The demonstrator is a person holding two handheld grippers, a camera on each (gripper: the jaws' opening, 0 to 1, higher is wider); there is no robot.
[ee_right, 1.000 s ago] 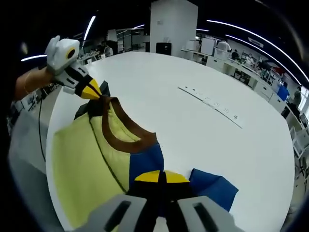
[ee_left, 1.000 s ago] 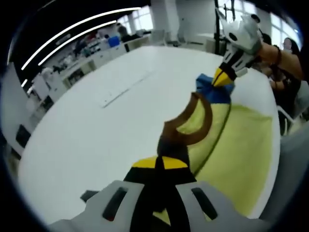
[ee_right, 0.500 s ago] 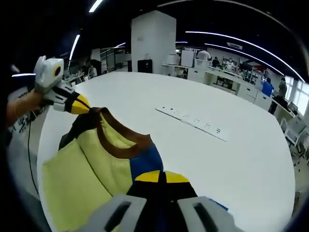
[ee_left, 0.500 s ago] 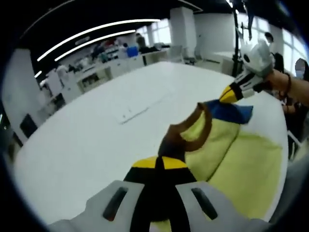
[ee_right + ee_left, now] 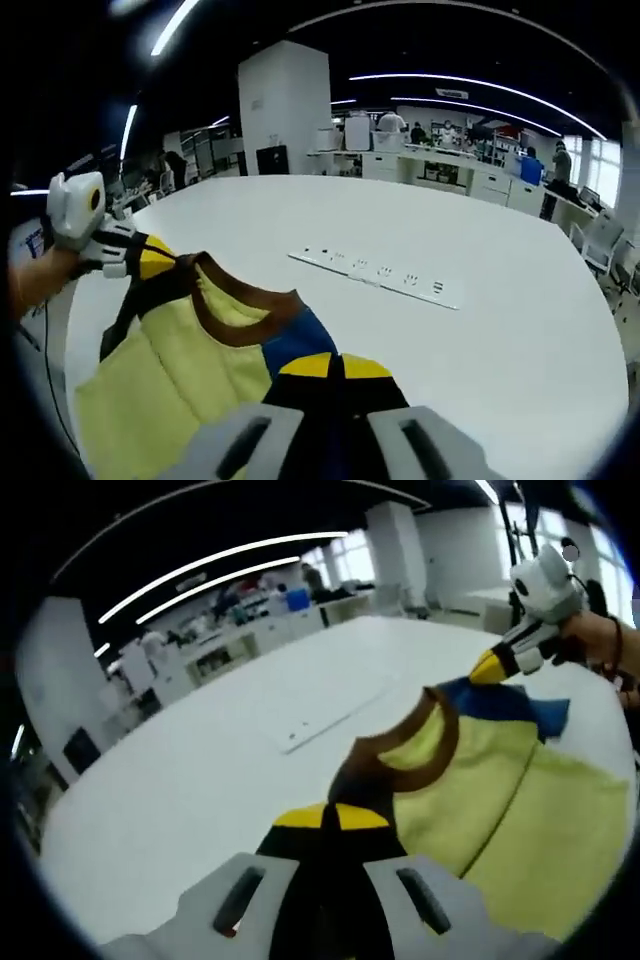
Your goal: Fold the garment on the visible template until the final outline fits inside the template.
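— Where is the garment?
— A yellow shirt (image 5: 500, 800) with a brown collar (image 5: 235, 315) and blue sleeve hangs above the white table (image 5: 210, 760), stretched between both grippers.
— Their grip?
— The left gripper (image 5: 330, 820) and right gripper (image 5: 335, 368) each look clamped tight on a shoulder, though fabric hides the tips.

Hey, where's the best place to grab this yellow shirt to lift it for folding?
Probably at the two shoulders flanking the brown collar, where the left gripper and right gripper now pinch the yellow shirt. Held there, the body hangs evenly below.
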